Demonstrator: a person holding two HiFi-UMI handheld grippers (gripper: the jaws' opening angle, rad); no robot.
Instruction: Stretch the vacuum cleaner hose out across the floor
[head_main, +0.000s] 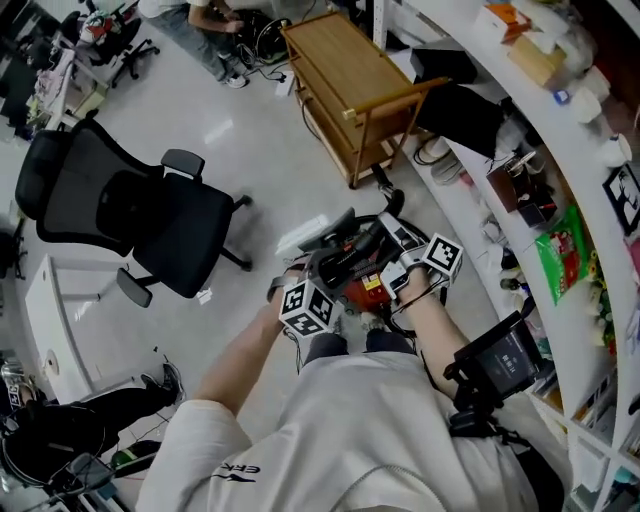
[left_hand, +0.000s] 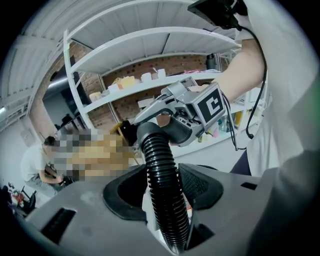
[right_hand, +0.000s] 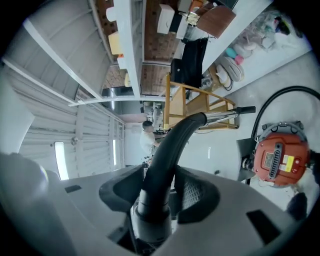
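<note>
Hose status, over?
Left gripper shut on ribbed black hose; right gripper shut on smooth black bent tube. Hose not yet stretched, beside orange vacuum body. Wooden cart ahead, black office chair left.

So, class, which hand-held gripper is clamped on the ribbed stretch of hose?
The left hand-held gripper: its jaws clamp ribbed black hose, whereas the right hand-held gripper holds the smooth curved tube.

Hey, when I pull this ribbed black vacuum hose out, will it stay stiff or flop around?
The hose is corrugated, so it will probably flex and sag rather than stay straight. Its ribs likely keep the fingers from slipping. The orange vacuum cleaner may drag along behind.
</note>
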